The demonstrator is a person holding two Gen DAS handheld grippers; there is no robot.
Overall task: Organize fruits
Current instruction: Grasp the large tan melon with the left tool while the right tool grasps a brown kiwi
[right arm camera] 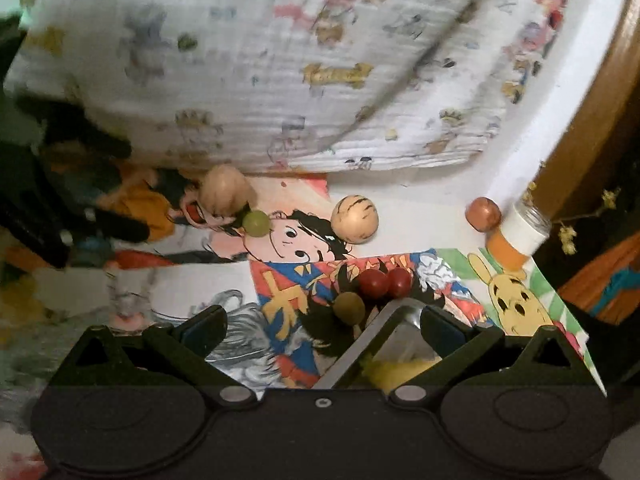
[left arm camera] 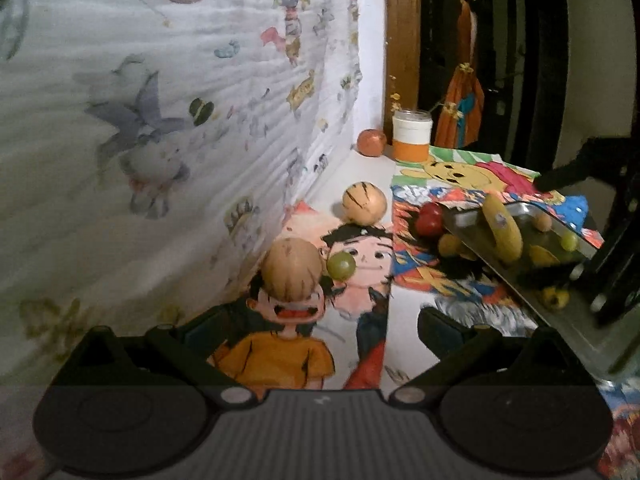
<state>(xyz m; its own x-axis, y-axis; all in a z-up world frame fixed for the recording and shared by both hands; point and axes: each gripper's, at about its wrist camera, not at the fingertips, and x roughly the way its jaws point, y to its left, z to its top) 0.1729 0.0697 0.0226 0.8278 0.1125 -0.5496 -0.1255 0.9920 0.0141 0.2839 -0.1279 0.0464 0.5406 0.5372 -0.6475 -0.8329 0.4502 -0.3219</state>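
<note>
A steel tray (left arm camera: 560, 312) on the right holds a banana (left arm camera: 502, 226) and small fruits such as a green grape (left arm camera: 569, 241). Red fruits (left arm camera: 430, 219) and an olive-yellow fruit (left arm camera: 450, 245) lie at its left corner. A tan oval fruit (left arm camera: 292, 268), a green grape (left arm camera: 341, 265) and a tan striped round fruit (left arm camera: 364, 203) lie on the cartoon papers. My left gripper (left arm camera: 320, 326) is open and empty, just short of the tan fruit. My right gripper (right arm camera: 322, 328) is open and empty above the tray corner (right arm camera: 394, 312), near the red fruits (right arm camera: 384, 282) and olive fruit (right arm camera: 349, 307).
A brown-orange round fruit (left arm camera: 371, 142) and a white-and-orange jar (left arm camera: 412, 135) with dried flowers stand at the back by a wooden post (left arm camera: 402, 40). A cartoon-print cloth (left arm camera: 160, 120) hangs along the left side. The other gripper shows at the right edge (left arm camera: 600, 216).
</note>
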